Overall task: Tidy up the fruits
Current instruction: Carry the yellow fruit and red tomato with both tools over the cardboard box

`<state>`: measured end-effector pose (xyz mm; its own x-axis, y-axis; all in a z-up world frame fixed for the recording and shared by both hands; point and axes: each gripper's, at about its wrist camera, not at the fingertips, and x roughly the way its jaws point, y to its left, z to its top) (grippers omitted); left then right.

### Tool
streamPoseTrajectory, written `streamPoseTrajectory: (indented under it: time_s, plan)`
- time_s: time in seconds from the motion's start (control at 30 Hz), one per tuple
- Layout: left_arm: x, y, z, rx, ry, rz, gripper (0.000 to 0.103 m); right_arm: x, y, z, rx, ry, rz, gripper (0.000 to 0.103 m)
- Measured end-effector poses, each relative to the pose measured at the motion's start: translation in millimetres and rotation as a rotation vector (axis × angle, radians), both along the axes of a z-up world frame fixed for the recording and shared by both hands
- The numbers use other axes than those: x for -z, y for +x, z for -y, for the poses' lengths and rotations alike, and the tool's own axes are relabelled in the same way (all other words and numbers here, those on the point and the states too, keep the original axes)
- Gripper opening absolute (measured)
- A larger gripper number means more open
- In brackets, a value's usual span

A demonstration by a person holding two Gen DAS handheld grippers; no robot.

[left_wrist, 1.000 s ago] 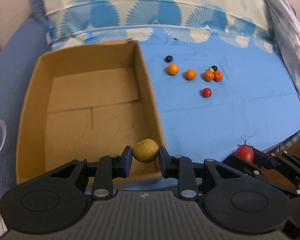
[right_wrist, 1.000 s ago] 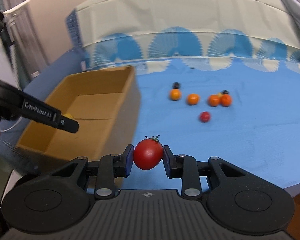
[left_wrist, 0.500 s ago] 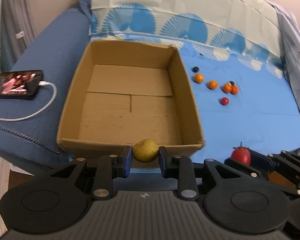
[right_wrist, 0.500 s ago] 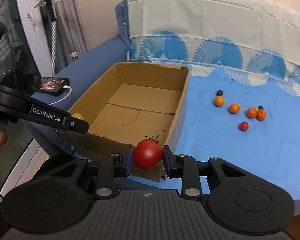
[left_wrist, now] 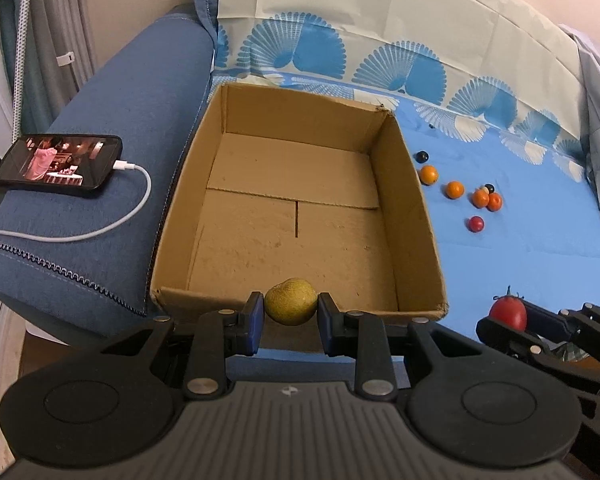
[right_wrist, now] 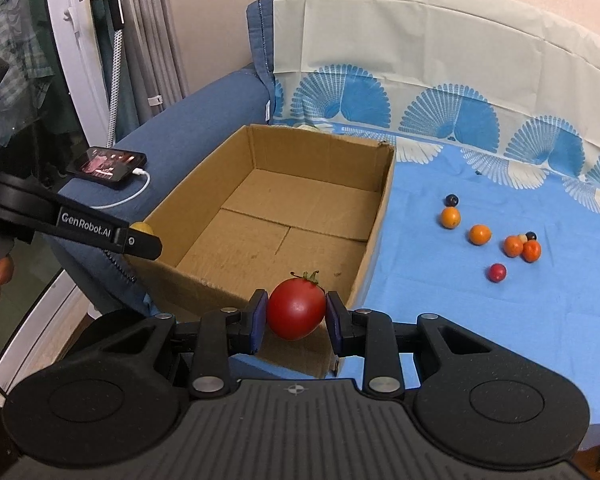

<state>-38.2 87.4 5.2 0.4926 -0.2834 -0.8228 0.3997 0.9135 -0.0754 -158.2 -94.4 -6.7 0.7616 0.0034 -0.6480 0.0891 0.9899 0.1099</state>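
Risk in the left wrist view: the left hand-held gripper (left_wrist: pixel 290 317), clamped on a dull yellow-green fruit (left_wrist: pixel 290 307), sits at the cardboard box (left_wrist: pixel 416 216) near rim, so release could drop it outside.

Right wrist view: the right hand-held gripper (right_wrist: pixel 296 319) squeezes a glossy red tomato (right_wrist: pixel 296 308) at the box's near corner; it could bruise.

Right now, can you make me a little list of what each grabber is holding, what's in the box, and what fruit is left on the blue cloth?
left gripper: shut on yellow-green fruit
right gripper: shut on red tomato
cardboard box: open, nothing inside
blue cloth: four small orange fruits, one small red fruit, a few dark berries
phone: on sofa arm, plugged into white cable
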Motion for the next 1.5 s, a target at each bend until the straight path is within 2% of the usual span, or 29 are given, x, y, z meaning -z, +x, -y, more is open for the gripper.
streamPoseTrajectory:
  time_s: [0.57, 0.73, 1.03, 1.27, 1.5]
  plan:
    - [19.7, 64.0, 20.7, -0.02, 0.015, 0.002, 0.032, 18.1, 76.2, -3.5, -0.03, -0.033, -0.026, 0.033]
    - [36.8, 88.0, 24.5, -0.039, 0.031, -0.019, 0.032, 31.5, 103.6, -6.9, -0.044, -0.042, -0.049, 0.033]
    - [80.8, 122.1, 38.2, -0.034, 0.12, -0.055, 0.032, 71.6, 140.3, -9.8, -0.069, -0.057, -0.138, 0.033]
    - [107.5, 134.2, 43.3, -0.026, 0.171, -0.078, 0.032, 92.7, 149.5, -11.9, -0.086, -0.076, -0.18, 0.033]
    - [126.2, 139.9, 51.0, -0.016, 0.21, -0.093, 0.032, 101.4, 154.7, -11.6, -0.094, -0.078, -0.207, 0.033]
